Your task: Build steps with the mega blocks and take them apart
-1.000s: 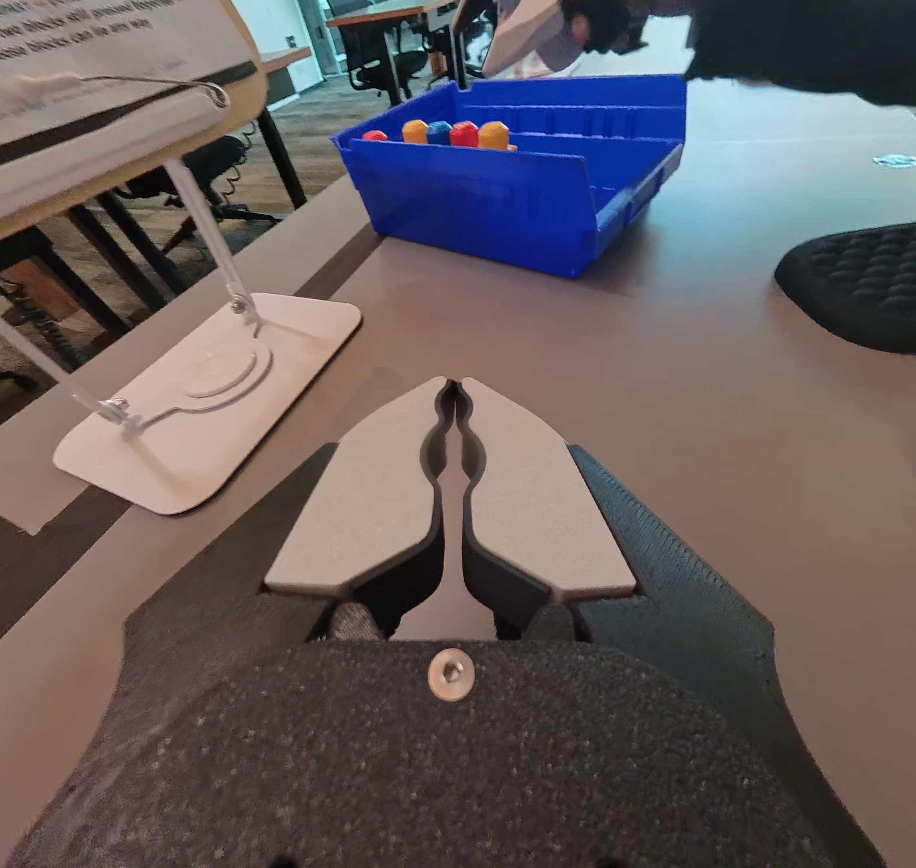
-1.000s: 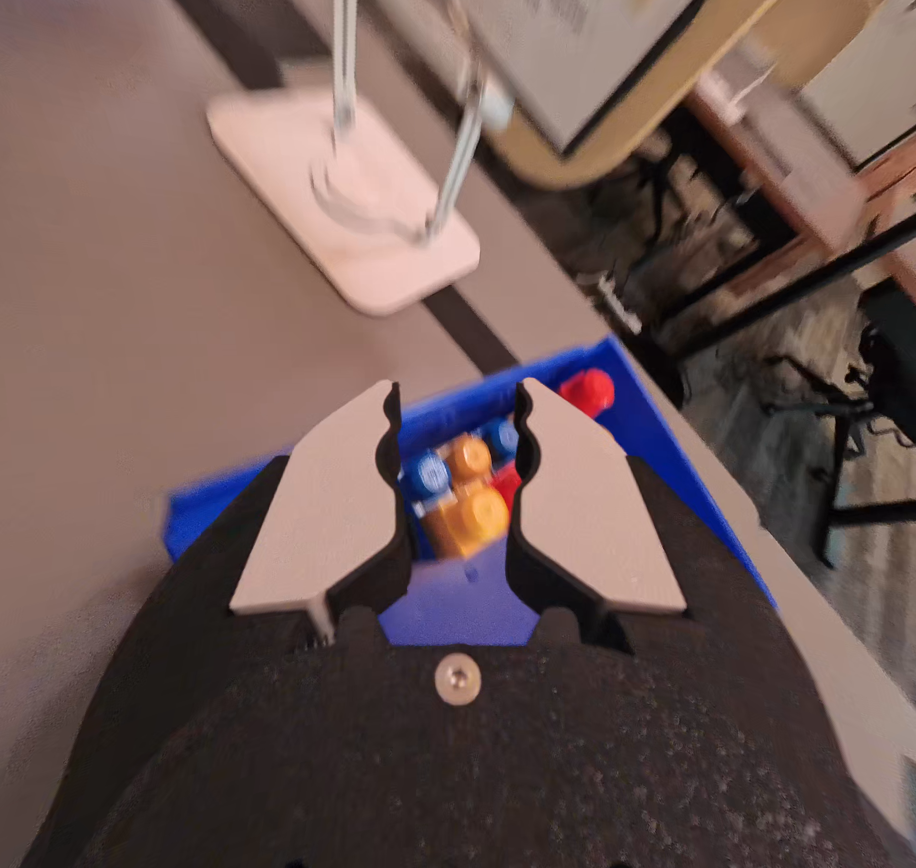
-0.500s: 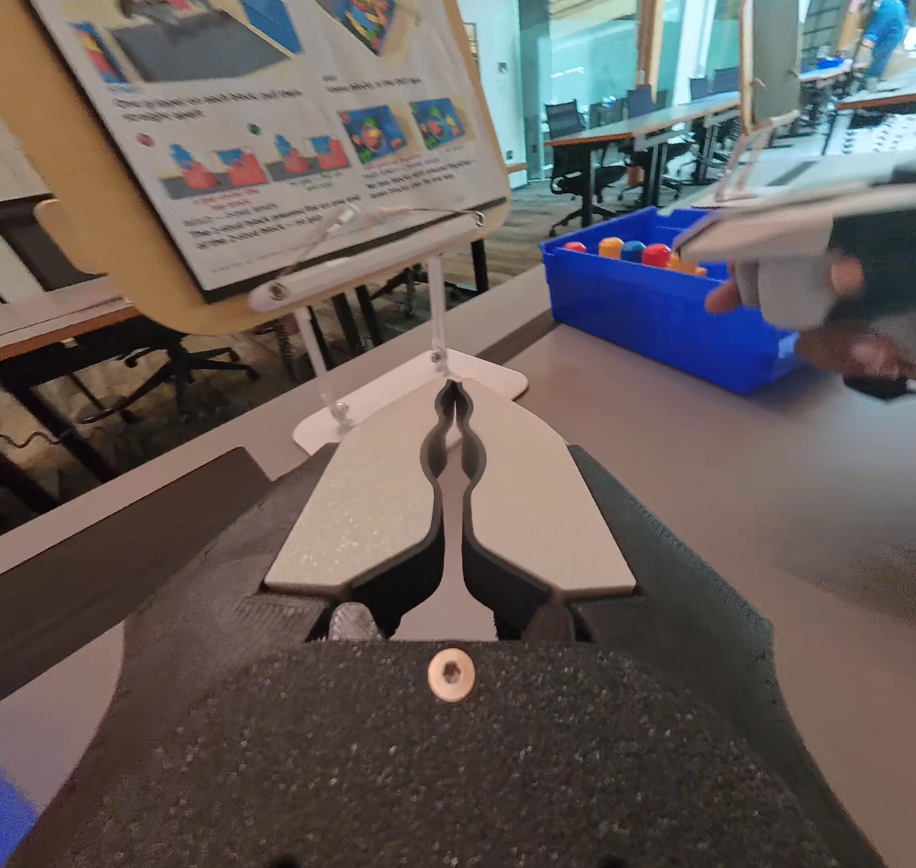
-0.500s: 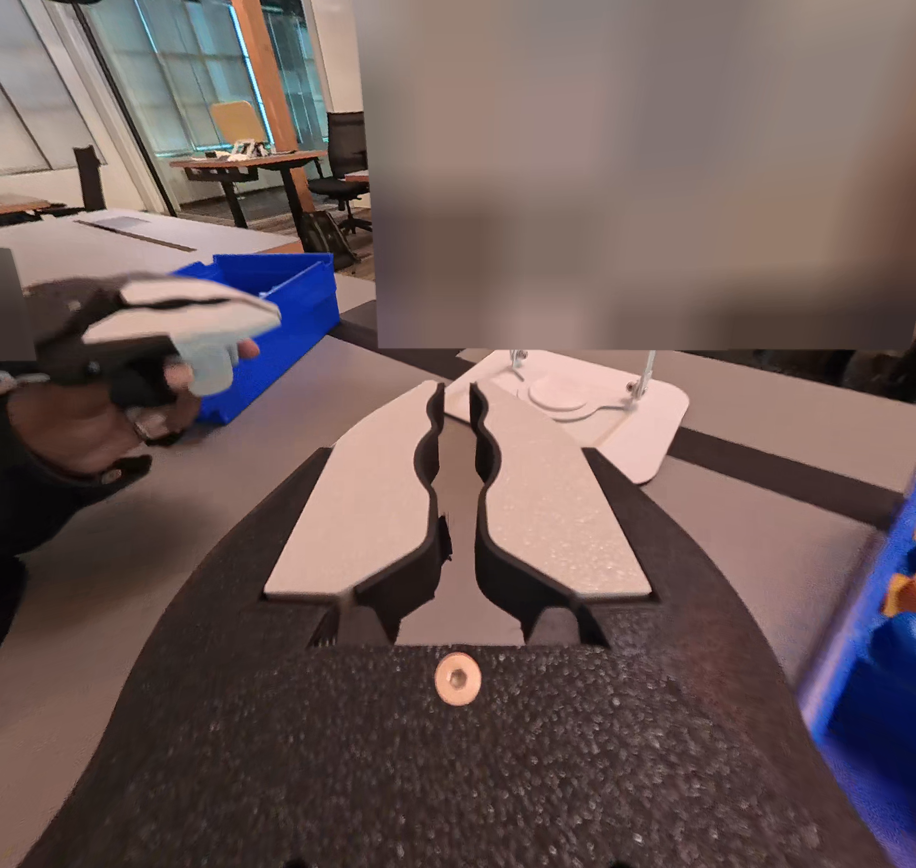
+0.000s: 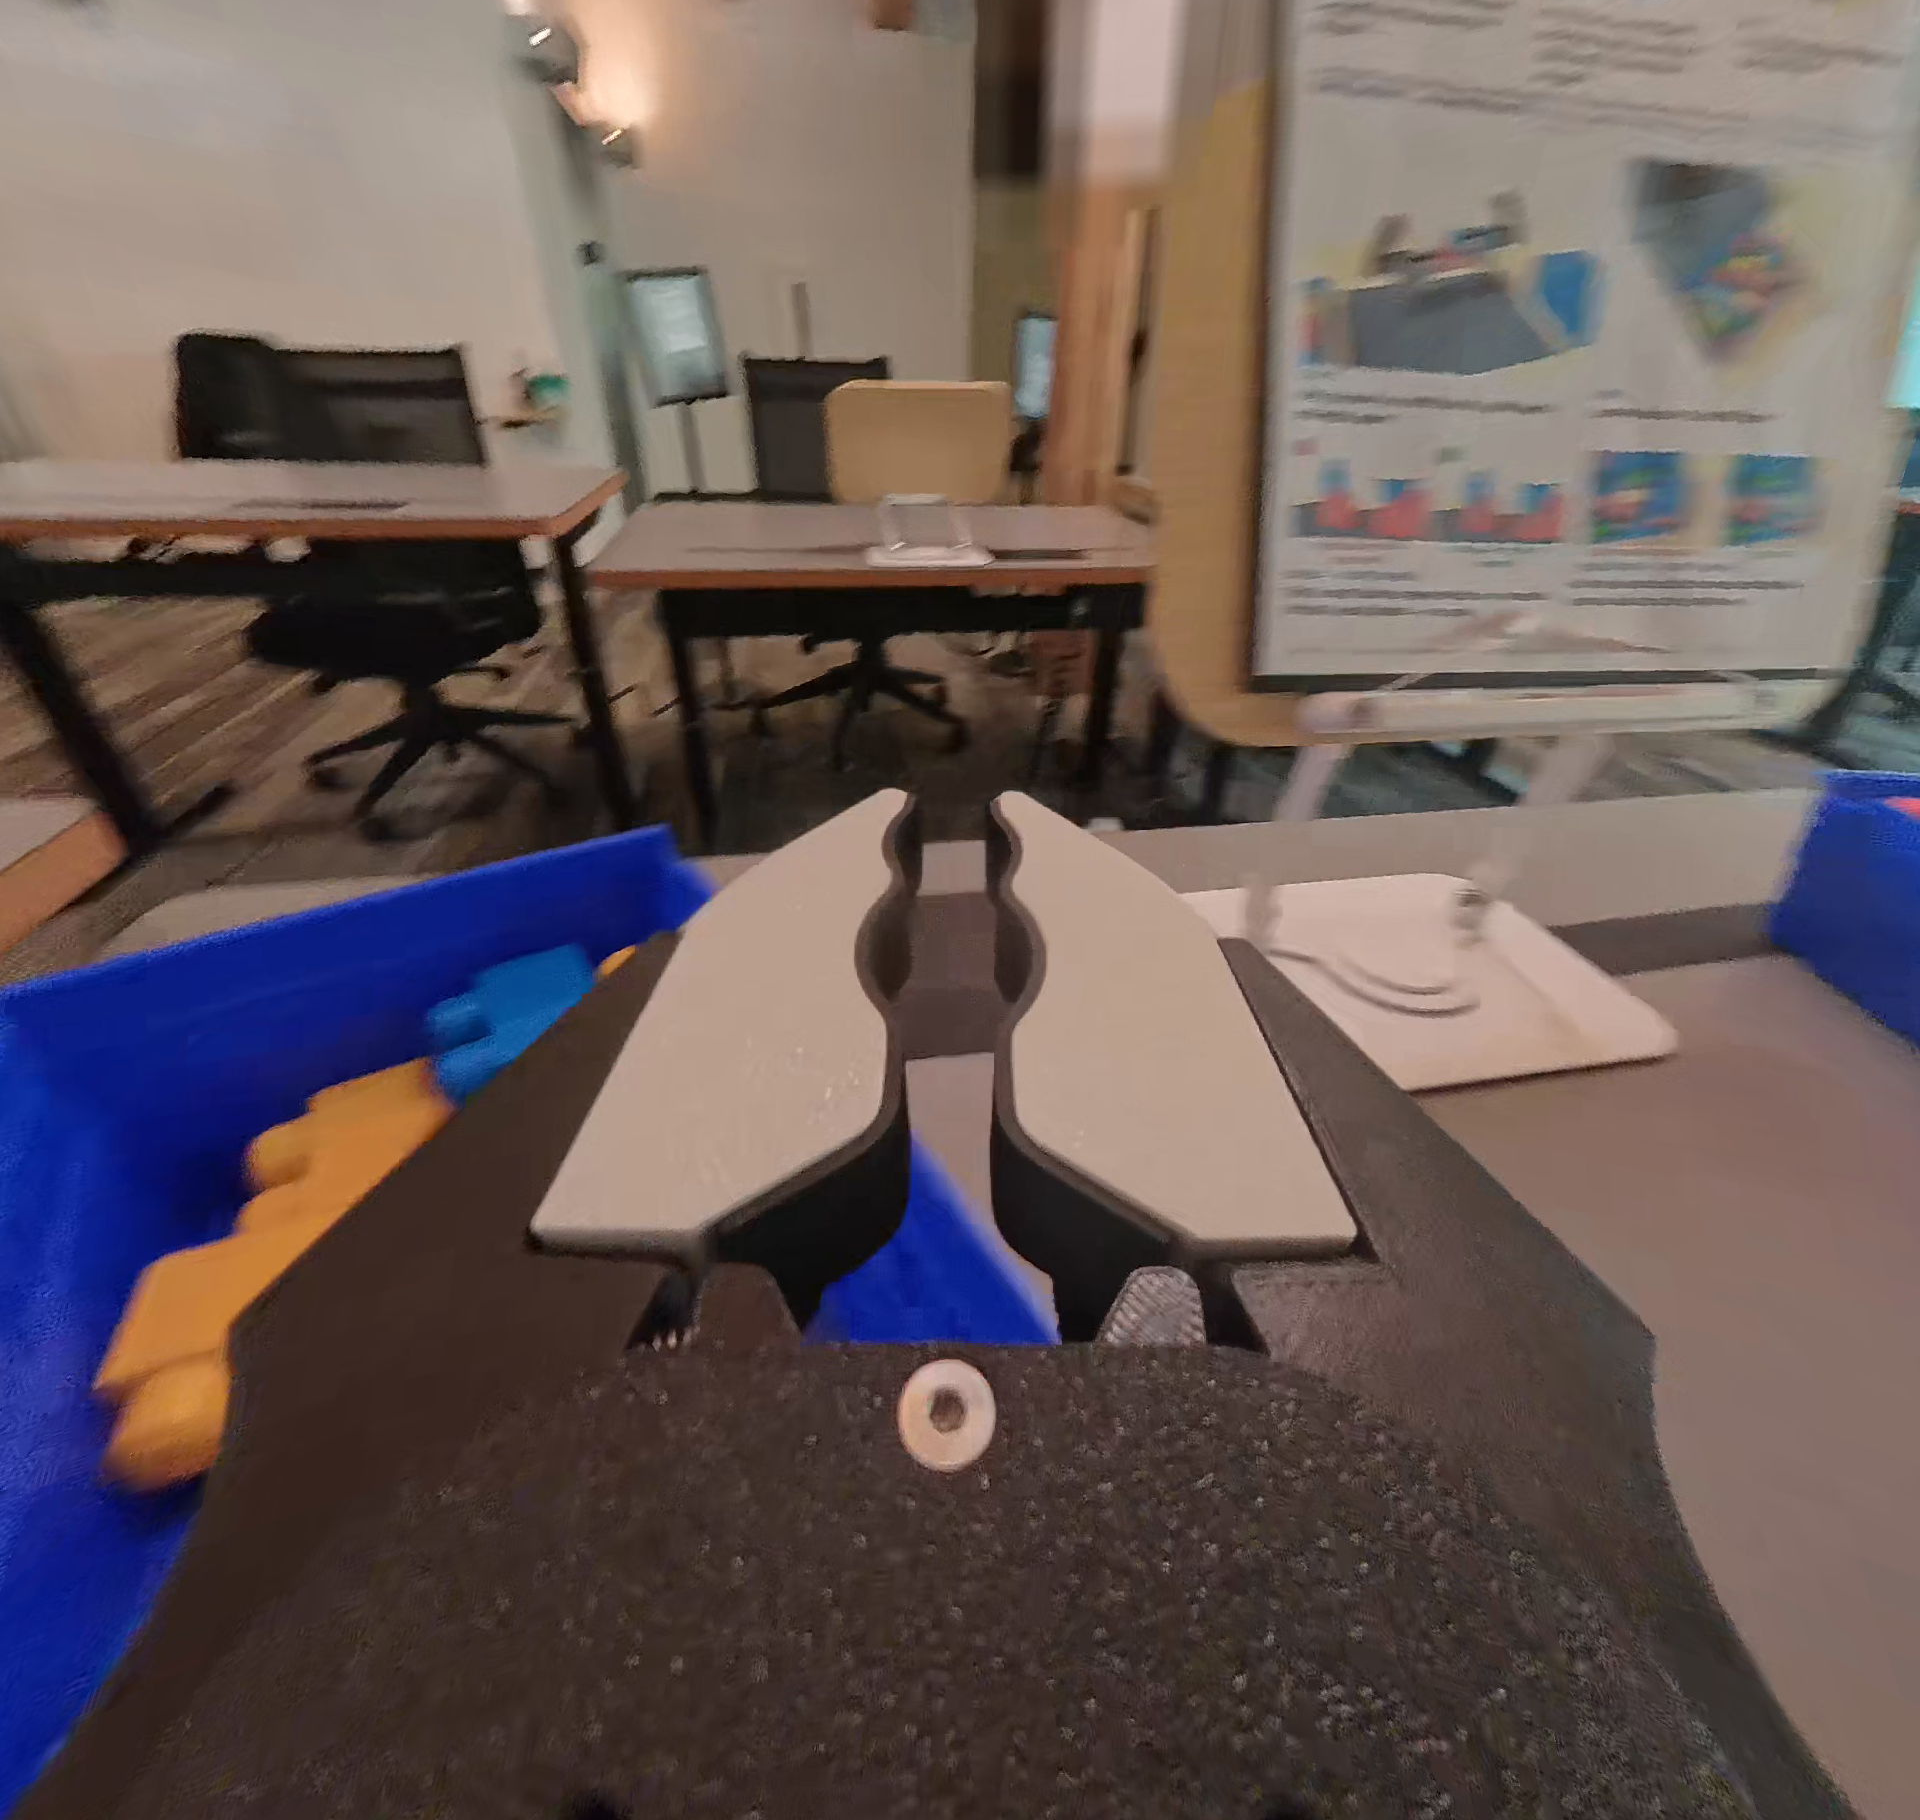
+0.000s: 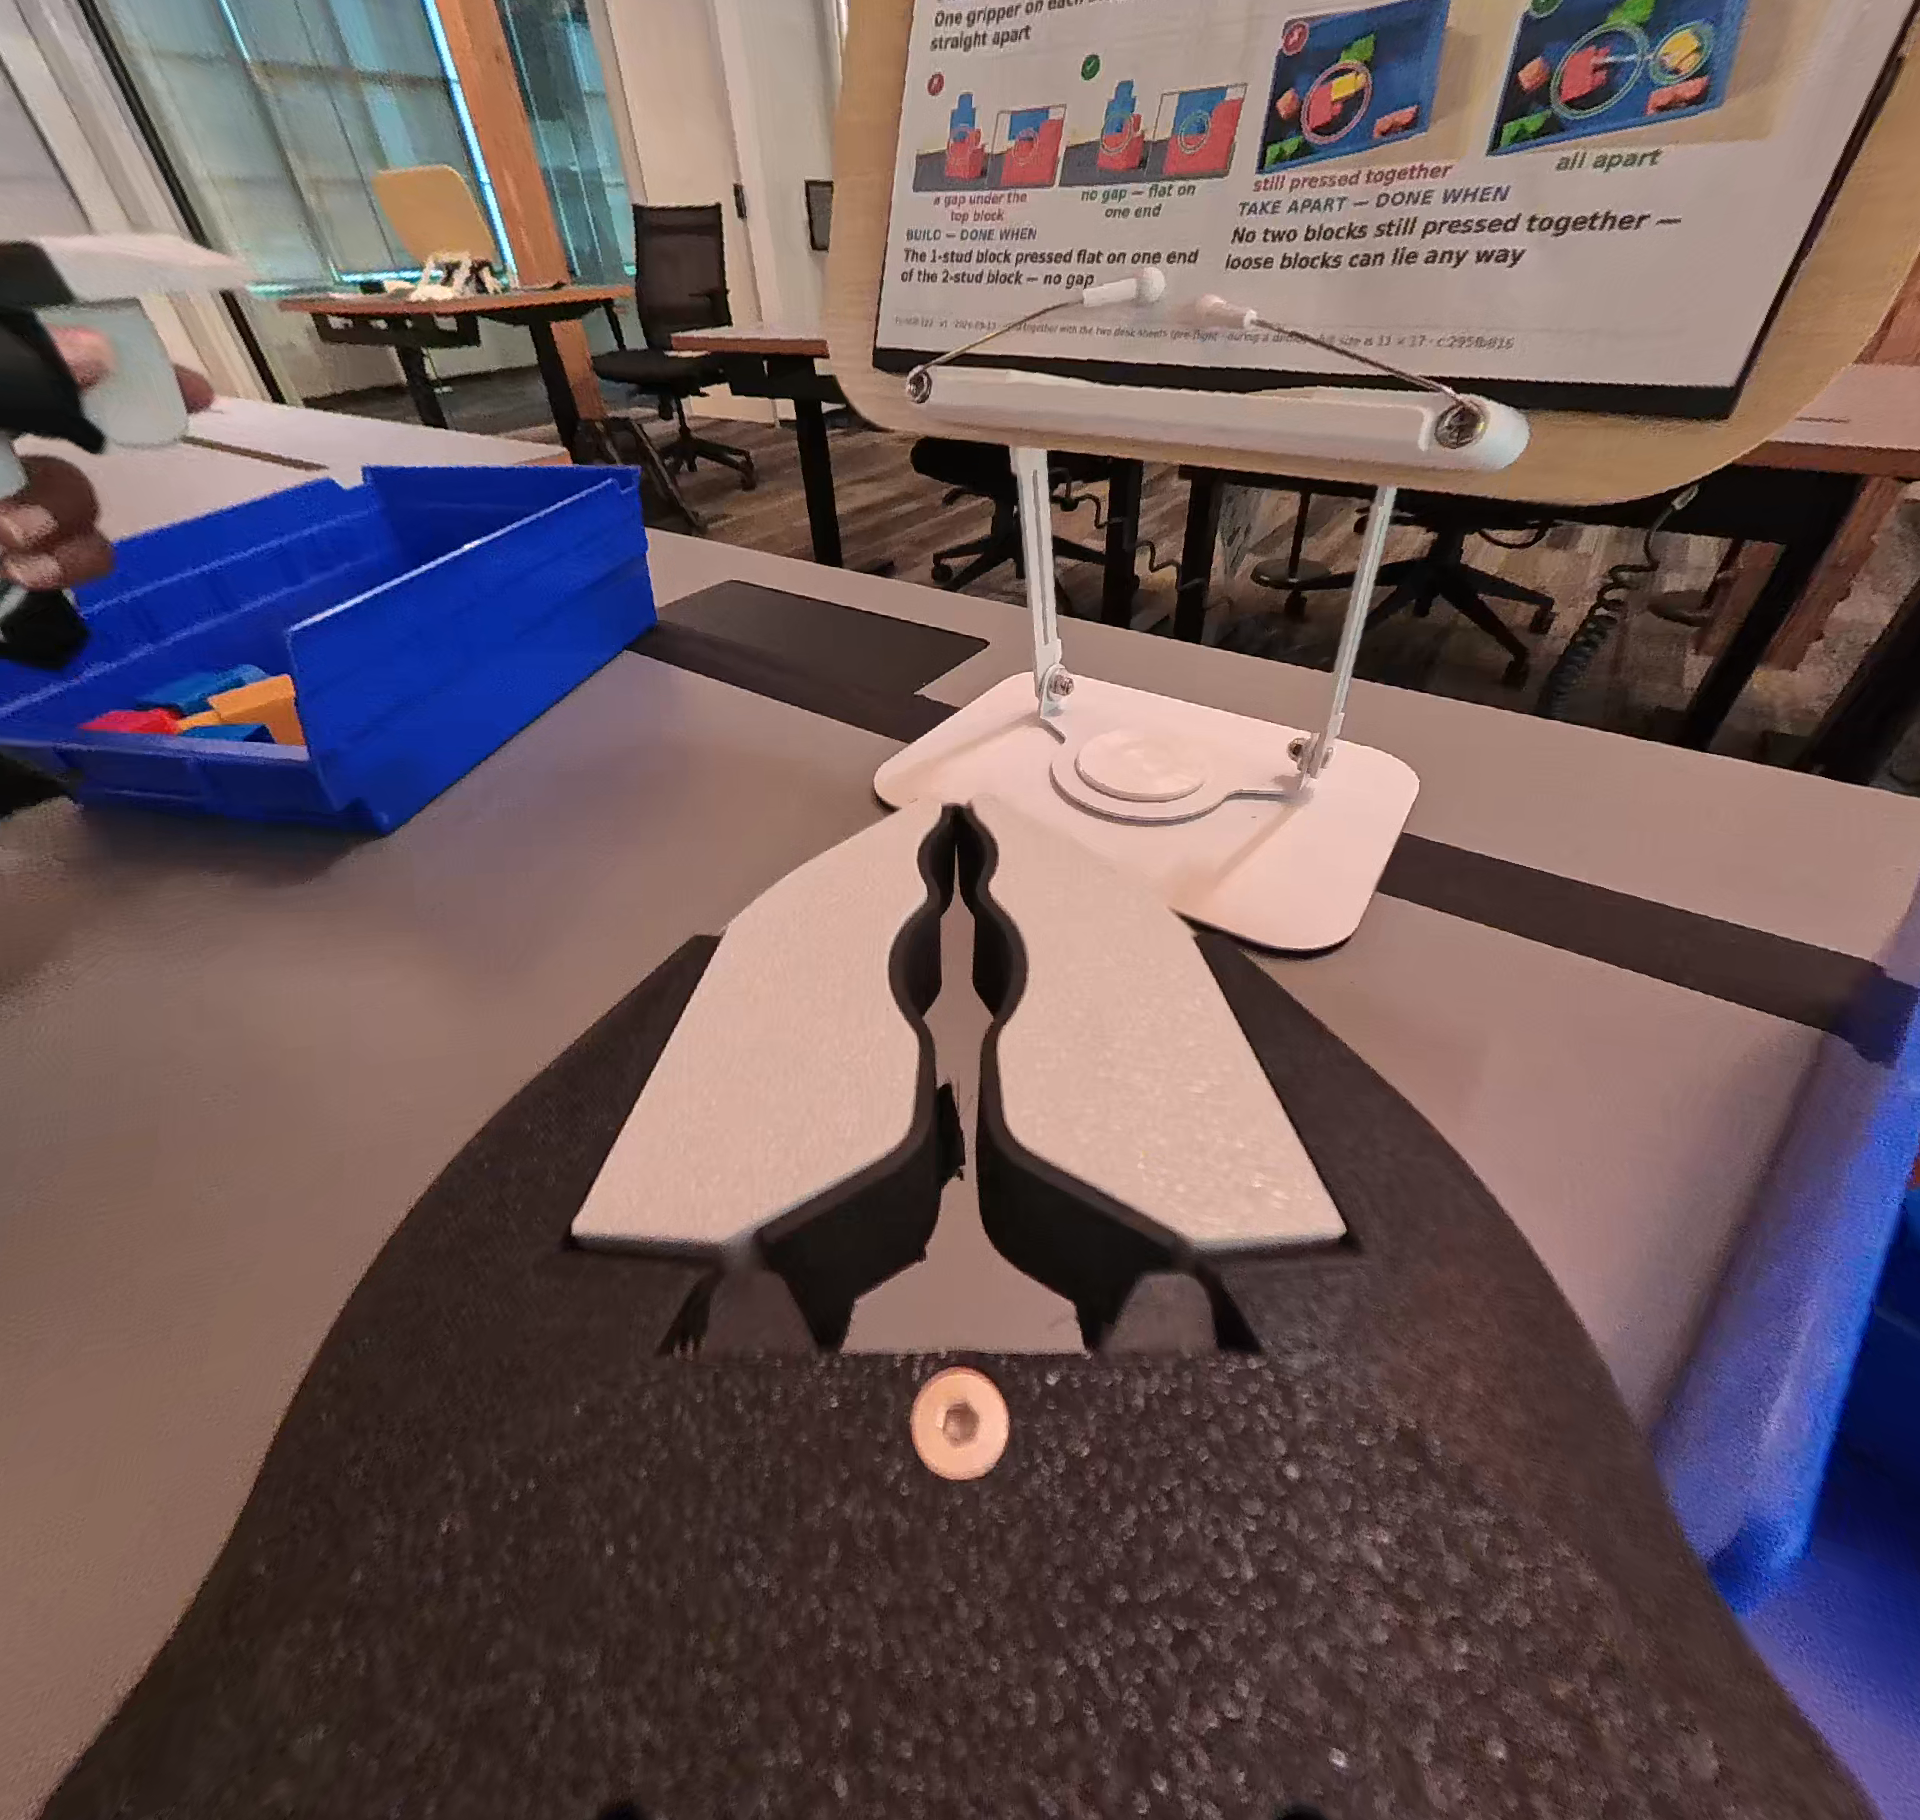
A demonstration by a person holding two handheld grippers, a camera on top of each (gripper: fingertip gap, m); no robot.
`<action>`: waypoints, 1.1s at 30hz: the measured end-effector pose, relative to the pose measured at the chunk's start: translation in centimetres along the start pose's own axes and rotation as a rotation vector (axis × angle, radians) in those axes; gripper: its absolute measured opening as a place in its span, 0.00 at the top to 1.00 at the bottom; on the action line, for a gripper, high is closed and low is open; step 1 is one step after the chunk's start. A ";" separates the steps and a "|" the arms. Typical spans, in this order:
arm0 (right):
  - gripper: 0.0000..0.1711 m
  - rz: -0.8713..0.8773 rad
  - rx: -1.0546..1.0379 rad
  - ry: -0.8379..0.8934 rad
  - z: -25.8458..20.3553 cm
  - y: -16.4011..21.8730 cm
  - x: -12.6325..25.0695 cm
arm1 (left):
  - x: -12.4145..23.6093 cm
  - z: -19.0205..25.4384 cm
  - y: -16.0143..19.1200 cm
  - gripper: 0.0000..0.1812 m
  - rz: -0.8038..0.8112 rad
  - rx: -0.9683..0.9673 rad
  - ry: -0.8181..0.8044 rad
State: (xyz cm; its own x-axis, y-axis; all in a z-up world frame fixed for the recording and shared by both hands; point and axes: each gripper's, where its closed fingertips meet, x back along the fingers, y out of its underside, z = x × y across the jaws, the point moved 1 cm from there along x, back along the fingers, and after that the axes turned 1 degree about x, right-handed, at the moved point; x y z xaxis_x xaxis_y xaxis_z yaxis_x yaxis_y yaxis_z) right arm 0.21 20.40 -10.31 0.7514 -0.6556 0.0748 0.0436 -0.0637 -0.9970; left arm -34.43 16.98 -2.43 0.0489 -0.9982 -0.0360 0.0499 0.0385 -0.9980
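STEP: pre-pick, nothing built | L gripper [image 5: 951, 840]: jaws slightly apart, empty, over blue bin [image 5: 312, 939] lower left | R gripper [image 6: 956, 820]: jaws nearly closed, empty | blocks [image 6: 223, 705] loose in bin, left of frame | NEXT (est.): widen L jaws, take one block.

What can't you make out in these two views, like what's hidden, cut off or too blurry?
- Left wrist view: the orange blocks and blue block in the blue bin are motion-blurred and partly behind the left tool, so their number is unclear.
- Left wrist view: a second blue bin is cut off by the right edge.
- Right wrist view: the bin's wall hides most of its blocks.
- Right wrist view: the left edge cuts off the left tool.
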 end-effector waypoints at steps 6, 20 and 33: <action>1.00 -0.026 0.025 -0.011 -0.3 0.9 -0.3 | -2.1 -9.0 4.1 0.79 -0.225 0.028 -0.176; 1.00 -0.082 0.048 -0.071 -1.1 2.3 -0.9 | -8.5 -15.3 14.7 0.58 -0.676 0.037 -0.317; 1.00 -0.092 0.067 -0.113 -1.8 2.5 -0.9 | -8.7 -15.8 15.3 0.64 -0.686 0.008 -0.356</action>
State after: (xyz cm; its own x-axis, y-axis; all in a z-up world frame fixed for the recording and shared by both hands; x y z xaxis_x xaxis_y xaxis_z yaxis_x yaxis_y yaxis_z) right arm -1.59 19.49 -12.84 0.8114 -0.5602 0.1665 0.1562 -0.0666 -0.9855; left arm -49.90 25.54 -18.18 0.3224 -0.7236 0.6103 0.1916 -0.5814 -0.7907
